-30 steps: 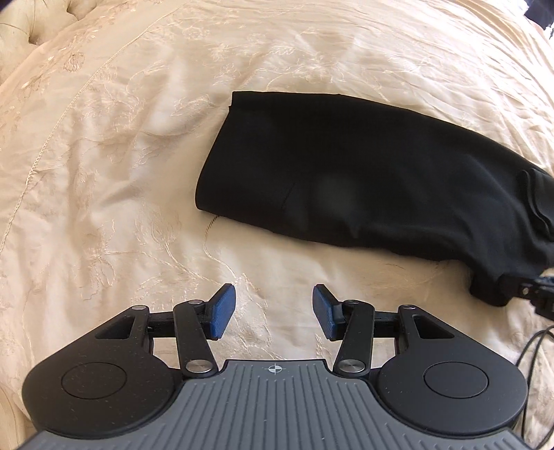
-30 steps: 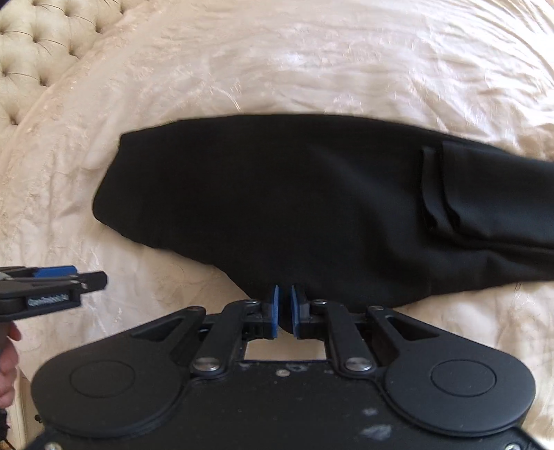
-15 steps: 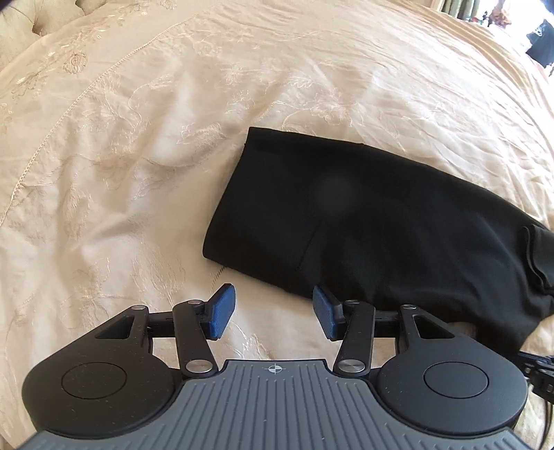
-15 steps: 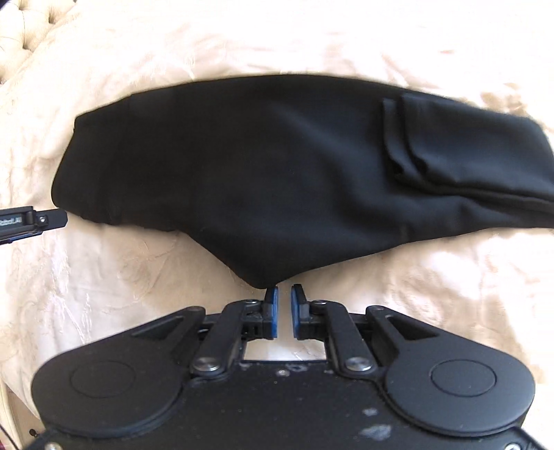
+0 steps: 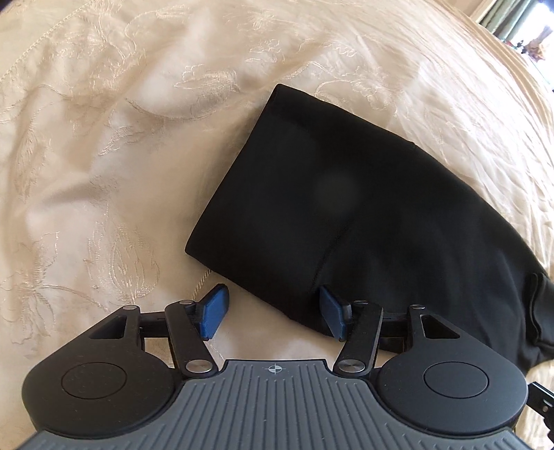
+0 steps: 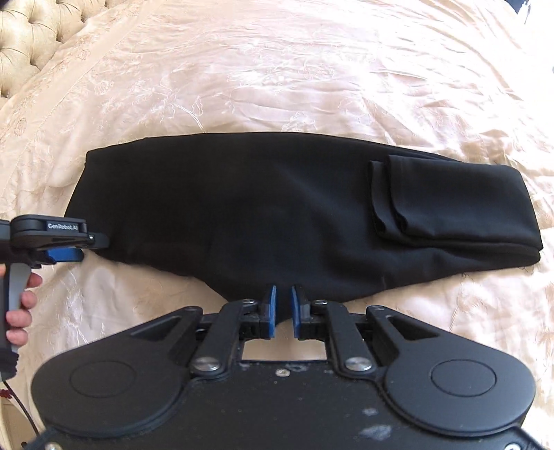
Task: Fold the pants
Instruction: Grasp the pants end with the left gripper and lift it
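Note:
Black pants (image 6: 242,207) lie folded lengthwise across a cream bedspread (image 6: 277,69), with the leg ends doubled back on top at the right (image 6: 450,200). My right gripper (image 6: 282,311) is shut on the pointed near edge of the pants, and black cloth sits between its blue pads. In the left wrist view the pants (image 5: 363,207) run off to the right. My left gripper (image 5: 273,311) points down at their near left edge, its jaws opening. The cloth edge lies between the pads (image 5: 216,309) untouched. The left gripper (image 6: 65,247) also shows at the pants' left end.
The embroidered bedspread (image 5: 104,173) is wrinkled all around the pants. A tufted headboard (image 6: 20,45) stands at the far left corner. A person's hand (image 6: 20,301) grips the left tool's handle. A window area (image 5: 519,31) shows at the far right.
My left gripper came down and closer to the pants' near left edge, and its jaws widened. The right gripper kept its pinch on the cloth and rose a little.

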`<action>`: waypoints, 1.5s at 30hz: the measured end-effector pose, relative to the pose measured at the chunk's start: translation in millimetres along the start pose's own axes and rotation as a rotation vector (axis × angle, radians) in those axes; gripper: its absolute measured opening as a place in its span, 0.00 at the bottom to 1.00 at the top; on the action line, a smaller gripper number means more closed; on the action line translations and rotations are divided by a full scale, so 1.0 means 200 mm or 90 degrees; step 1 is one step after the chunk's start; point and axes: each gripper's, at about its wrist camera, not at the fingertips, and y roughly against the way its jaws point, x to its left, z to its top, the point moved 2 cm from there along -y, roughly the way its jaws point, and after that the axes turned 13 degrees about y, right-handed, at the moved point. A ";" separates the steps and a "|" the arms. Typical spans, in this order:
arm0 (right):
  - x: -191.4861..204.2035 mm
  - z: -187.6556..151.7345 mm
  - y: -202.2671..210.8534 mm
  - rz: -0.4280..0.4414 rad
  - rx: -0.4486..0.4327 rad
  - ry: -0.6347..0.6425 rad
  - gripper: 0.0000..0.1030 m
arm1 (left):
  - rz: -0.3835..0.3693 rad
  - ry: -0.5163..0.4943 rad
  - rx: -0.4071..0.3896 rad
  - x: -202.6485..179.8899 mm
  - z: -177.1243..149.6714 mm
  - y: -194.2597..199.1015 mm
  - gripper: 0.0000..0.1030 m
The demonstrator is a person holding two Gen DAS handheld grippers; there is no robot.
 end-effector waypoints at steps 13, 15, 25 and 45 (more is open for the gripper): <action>0.09 0.05 -0.32 0.025 0.086 0.014 0.13 | -0.056 0.163 -0.006 0.09 0.09 -0.08 0.73; 0.09 0.05 -0.34 0.031 0.088 0.013 0.13 | -0.040 0.179 -0.014 0.10 0.08 -0.06 0.53; 0.03 0.04 -0.42 0.051 0.083 -0.001 0.09 | -0.043 0.059 -0.142 -0.05 0.00 0.24 0.14; -0.71 -0.16 0.01 0.171 -0.051 -0.109 0.16 | -0.096 -0.291 -0.401 -1.38 -0.53 0.80 0.10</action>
